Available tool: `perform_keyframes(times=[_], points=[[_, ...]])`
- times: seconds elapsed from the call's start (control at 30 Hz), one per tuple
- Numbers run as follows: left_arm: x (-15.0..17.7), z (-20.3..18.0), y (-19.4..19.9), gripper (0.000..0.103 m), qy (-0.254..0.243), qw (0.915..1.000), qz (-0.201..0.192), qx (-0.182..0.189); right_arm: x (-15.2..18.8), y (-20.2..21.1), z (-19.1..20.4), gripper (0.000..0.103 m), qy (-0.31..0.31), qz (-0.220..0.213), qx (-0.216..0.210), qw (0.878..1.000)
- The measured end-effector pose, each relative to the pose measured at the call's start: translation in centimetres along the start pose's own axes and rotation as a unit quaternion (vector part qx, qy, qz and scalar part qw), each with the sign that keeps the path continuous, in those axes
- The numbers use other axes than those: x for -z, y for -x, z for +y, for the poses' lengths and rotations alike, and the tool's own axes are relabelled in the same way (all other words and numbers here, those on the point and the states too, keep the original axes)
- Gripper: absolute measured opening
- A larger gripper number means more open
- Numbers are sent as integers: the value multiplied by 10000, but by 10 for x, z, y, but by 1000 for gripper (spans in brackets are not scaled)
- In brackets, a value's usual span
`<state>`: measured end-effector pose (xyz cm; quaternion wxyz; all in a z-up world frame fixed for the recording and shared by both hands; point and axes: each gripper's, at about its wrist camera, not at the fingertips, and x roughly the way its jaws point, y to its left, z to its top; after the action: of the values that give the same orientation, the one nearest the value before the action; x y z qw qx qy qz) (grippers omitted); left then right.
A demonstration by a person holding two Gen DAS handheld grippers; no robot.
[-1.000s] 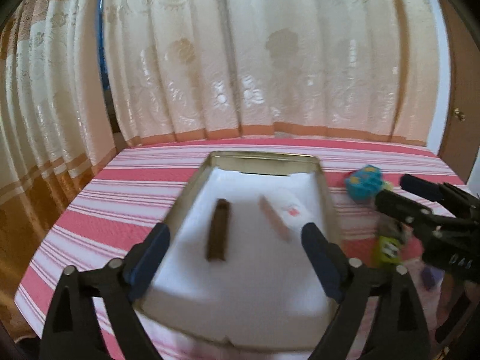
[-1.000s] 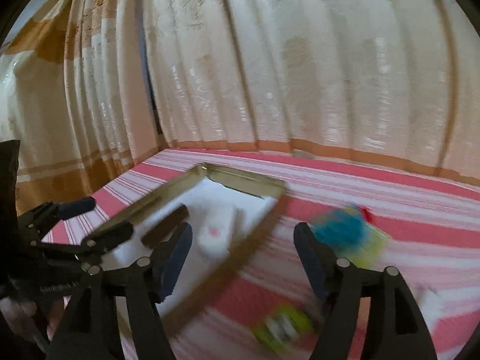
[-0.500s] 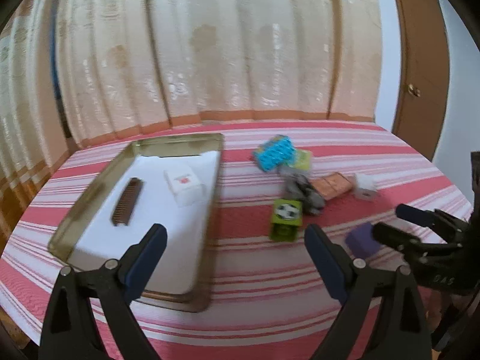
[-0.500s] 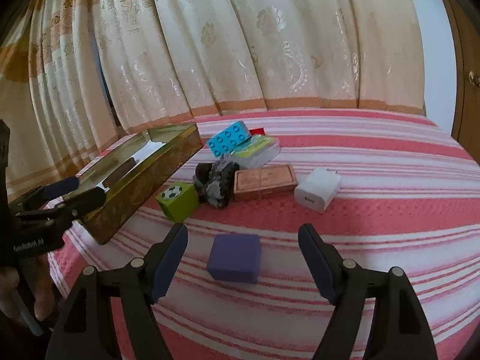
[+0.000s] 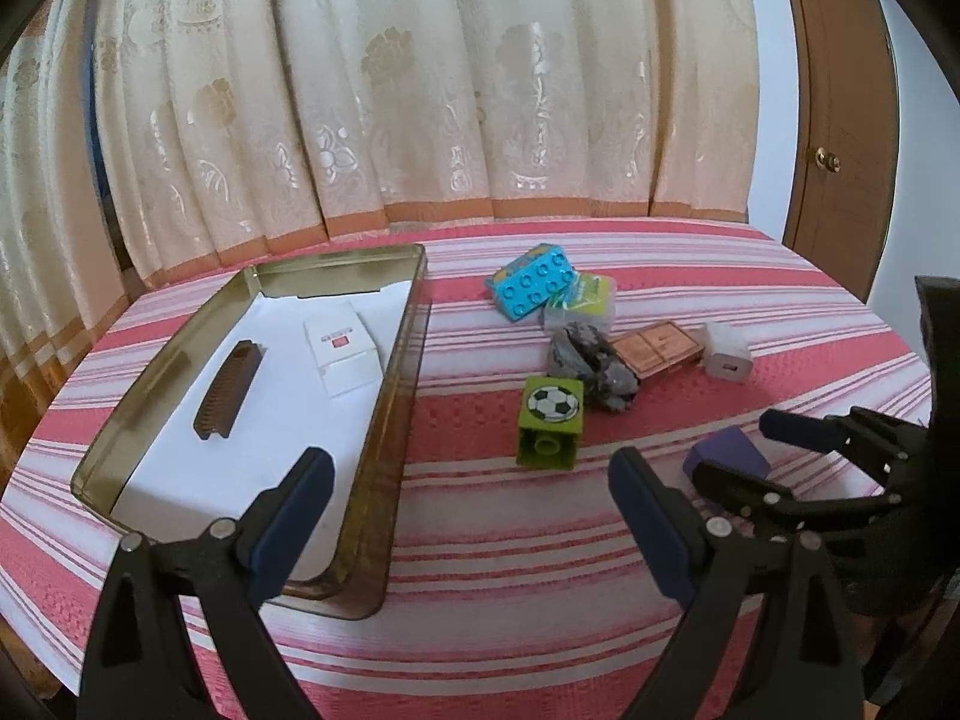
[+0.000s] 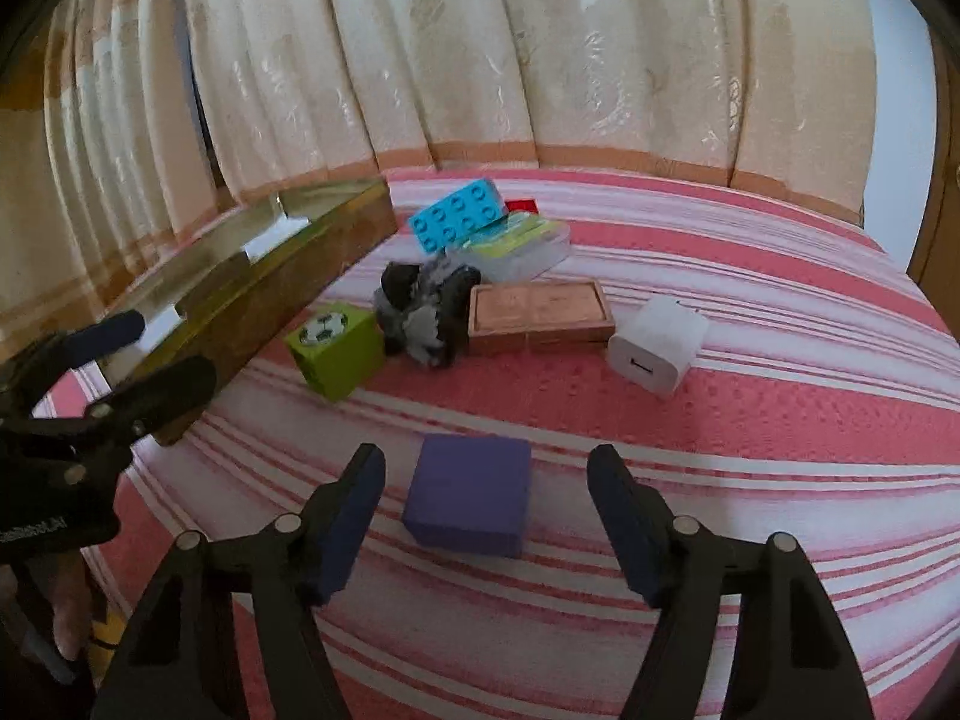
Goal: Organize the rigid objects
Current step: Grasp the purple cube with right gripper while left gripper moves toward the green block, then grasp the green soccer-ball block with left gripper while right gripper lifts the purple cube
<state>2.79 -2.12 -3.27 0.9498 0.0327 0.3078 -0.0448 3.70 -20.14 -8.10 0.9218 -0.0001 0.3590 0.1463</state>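
Observation:
A purple block [image 6: 468,495] lies on the red striped cloth between the fingers of my right gripper [image 6: 486,468]. Its jaws are closing, with gaps still showing on both sides of the block. The left wrist view shows the same block [image 5: 729,459] inside the right gripper [image 5: 738,447]. My left gripper [image 5: 469,468] is open and holds nothing, hovering over the cloth by the right wall of the gold tin tray [image 5: 396,360]. A brown comb [image 5: 228,390] and a white box [image 5: 342,348] lie in the tray.
Loose on the cloth are a green football cube [image 5: 549,420], a blue studded brick [image 5: 534,288], a clear box with green contents [image 5: 585,300], a grey lump [image 5: 591,366], a copper-brown case [image 5: 657,351] and a white charger [image 5: 726,354]. Curtains hang behind; a door stands at right.
Both grippers swung right, away from the tray and toward the loose objects. The right gripper came down around the purple block and its jaws narrowed.

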Motion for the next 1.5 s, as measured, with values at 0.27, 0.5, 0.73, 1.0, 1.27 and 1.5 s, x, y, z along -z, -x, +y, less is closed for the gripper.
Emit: perform_keyframes(times=[0.27, 0.5, 0.73, 1.0, 1.27, 1.5], points=[[-2, -6, -3, 90, -130, 9998, -23, 134, 2, -2, 3, 43, 159, 28, -1, 9999], [-13, -17, -18, 88, -130, 9989, 151, 417, -18, 3, -16, 43, -184, -334, 108, 9992], [-26, -31, -41, 85, -196, 9965, 453, 676, -36, 5, -27, 43, -340, -611, 193, 9974], [-32, -36, -57, 80, -282, 9951, 712, 623, -50, 3, -26, 43, -271, -855, 348, 9954], [-33, -37, -77, 54, -380, 9932, 980, 510, -53, 0, -26, 43, -291, -1017, 372, 9937], [-31, -33, -94, 39, -268, 9907, 1216, 541, -54, 3, -27, 43, -283, -1143, 456, 9920]])
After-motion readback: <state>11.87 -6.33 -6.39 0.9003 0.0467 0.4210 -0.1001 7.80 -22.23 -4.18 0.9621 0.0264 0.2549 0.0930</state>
